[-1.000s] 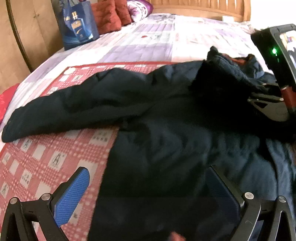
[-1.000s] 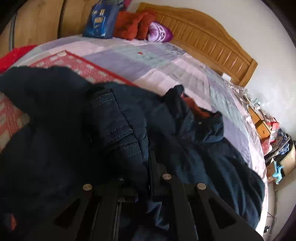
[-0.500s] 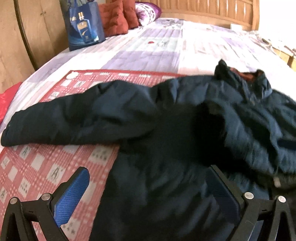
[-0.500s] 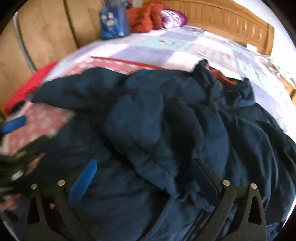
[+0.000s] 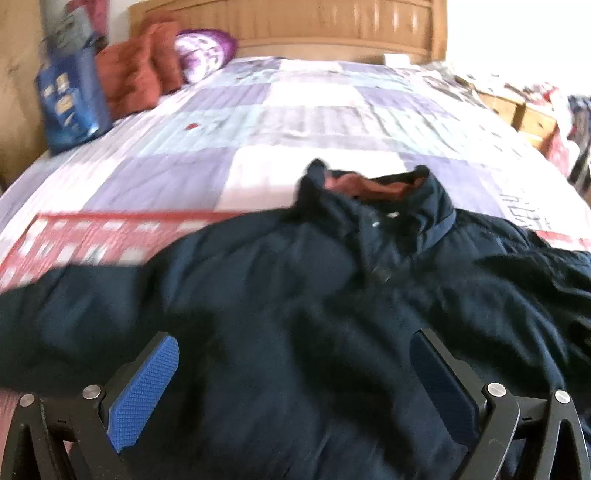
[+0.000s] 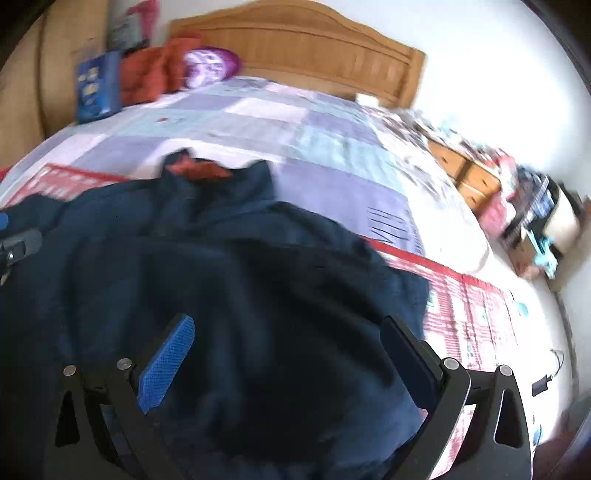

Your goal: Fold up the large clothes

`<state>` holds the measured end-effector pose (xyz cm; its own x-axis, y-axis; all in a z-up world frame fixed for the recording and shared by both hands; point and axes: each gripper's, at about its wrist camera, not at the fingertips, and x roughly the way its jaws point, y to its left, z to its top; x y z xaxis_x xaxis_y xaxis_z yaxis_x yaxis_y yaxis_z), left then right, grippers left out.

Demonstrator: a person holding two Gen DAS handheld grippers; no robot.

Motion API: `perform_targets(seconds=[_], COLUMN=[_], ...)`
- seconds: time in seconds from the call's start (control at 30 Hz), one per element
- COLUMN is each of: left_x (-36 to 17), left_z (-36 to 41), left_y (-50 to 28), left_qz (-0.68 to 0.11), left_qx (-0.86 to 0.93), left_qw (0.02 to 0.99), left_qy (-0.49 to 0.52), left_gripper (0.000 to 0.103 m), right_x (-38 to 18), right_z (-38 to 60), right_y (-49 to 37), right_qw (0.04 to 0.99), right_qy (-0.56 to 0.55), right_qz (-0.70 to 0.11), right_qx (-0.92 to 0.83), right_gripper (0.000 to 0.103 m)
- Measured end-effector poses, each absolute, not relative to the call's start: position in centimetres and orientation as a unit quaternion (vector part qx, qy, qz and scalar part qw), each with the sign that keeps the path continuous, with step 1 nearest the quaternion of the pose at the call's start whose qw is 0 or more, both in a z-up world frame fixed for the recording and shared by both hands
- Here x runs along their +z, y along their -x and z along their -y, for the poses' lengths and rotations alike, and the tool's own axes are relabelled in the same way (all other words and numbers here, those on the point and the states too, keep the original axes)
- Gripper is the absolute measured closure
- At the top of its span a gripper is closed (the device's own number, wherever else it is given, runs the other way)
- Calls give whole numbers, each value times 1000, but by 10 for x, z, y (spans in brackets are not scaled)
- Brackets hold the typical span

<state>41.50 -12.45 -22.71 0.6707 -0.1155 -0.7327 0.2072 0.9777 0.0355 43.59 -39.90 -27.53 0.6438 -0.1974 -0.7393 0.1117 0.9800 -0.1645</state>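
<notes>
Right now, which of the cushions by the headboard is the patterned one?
The purple-and-white patterned cushion, nearest the wooden headboard; the rust-red cushions beside it are plain.

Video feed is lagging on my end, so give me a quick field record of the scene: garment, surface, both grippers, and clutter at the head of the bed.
garment: dark navy jacket spread out, collar toward the headboard, rust-red lining showing
surface: red patterned mat over a lilac patchwork quilt
left gripper: open, nothing held, over the jacket
right gripper: open, nothing held, over the jacket
head of bed: blue bag, red cushions, purple pillow
</notes>
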Motion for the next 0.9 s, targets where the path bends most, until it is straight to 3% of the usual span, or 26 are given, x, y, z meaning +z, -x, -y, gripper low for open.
perform_targets(seconds=[0.13, 0.2, 0.23, 0.3, 0.43, 0.7, 0.83, 0.9], left_x=[-269, -315, -327, -328, -329, -325, -325, -324], left_z=[146, 132, 112, 96, 108, 113, 115, 114], left_y=[-461, -485, -489, -486, -471, -464, -464, -464], left_qz=[-433, -507, -527, -518, -482, -474, -471, -474], left_qx=[-48, -13, -30, -23, -16, -10, -7, -12], left_qw=[893, 852, 847, 854, 872, 876, 877, 876], left_qy=[-114, -129, -66, -37, -84, -90, -93, -89], left_gripper=[0, 0, 0, 0, 0, 0, 0, 0], right_x=[-320, -339, -344, -354, -356, -302, -325, -346], right_z=[443, 494, 516, 548, 556, 508, 522, 550], right_y=[-467, -467, -463, -452, -444, -449, -480, -487], right_qw=[877, 873, 870, 866, 872, 912, 890, 874], right_qy=[63, -25, -75, -118, -109, 10, 8, -63], right_qz=[-461, -473, -475, -473, -467, -391, -431, -463], right_qx=[-123, -117, -111, -109, -101, -123, -150, -130], right_gripper=[0, 0, 0, 0, 0, 0, 0, 0])
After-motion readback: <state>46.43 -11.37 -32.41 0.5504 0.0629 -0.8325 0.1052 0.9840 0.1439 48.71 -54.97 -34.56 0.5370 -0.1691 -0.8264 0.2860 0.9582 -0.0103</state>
